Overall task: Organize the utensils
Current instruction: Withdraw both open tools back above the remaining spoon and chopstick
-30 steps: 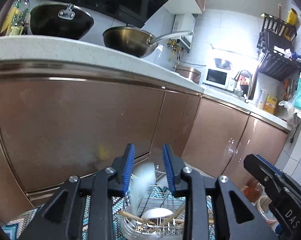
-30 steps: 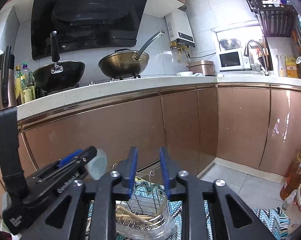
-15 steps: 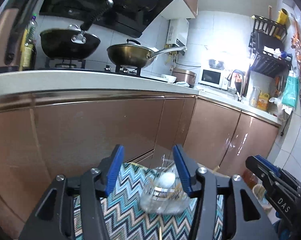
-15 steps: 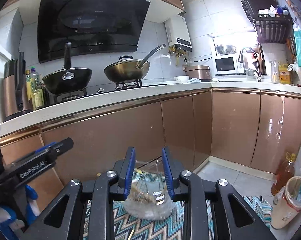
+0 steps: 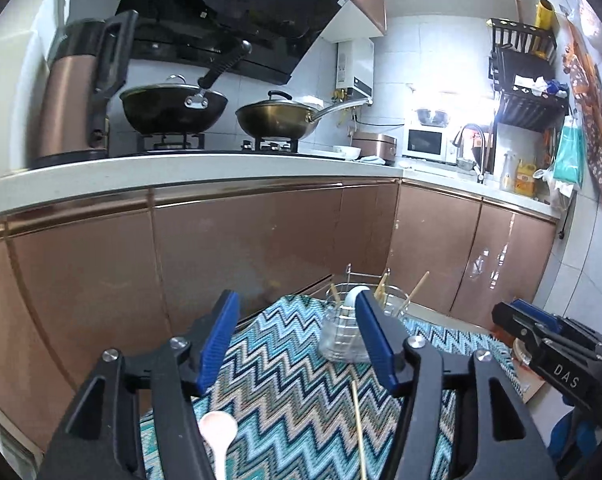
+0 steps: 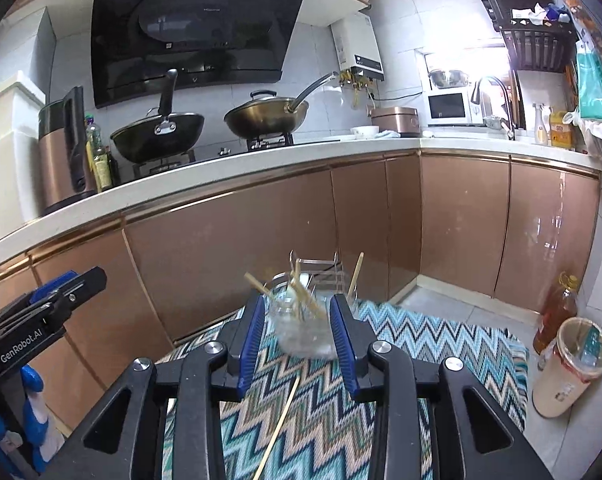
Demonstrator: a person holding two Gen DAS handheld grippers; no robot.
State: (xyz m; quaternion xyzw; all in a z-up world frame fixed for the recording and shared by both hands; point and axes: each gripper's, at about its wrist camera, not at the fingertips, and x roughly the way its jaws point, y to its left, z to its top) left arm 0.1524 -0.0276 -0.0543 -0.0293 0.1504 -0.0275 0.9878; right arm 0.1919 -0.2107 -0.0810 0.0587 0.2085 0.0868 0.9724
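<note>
Left gripper [image 5: 297,336] open, jaws just widening, nothing between. Right gripper [image 6: 297,338] open, jaws just widening, empty. Clear utensil holder [image 5: 343,334] with chopsticks far on zigzag mat [image 5: 285,392]. Pink spoon [image 5: 218,438] and loose chopstick [image 5: 359,432] near, on mat.

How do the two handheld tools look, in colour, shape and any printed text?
Both are matt black frames with triangular cut-outs and silver screws. The left tool and the right tool each carry two blue ribbed pads. White lettering shows on their sides: "GenRobot.AI" on the left one, "DAS" on the right one. No cables or sleeves are visible.
</note>
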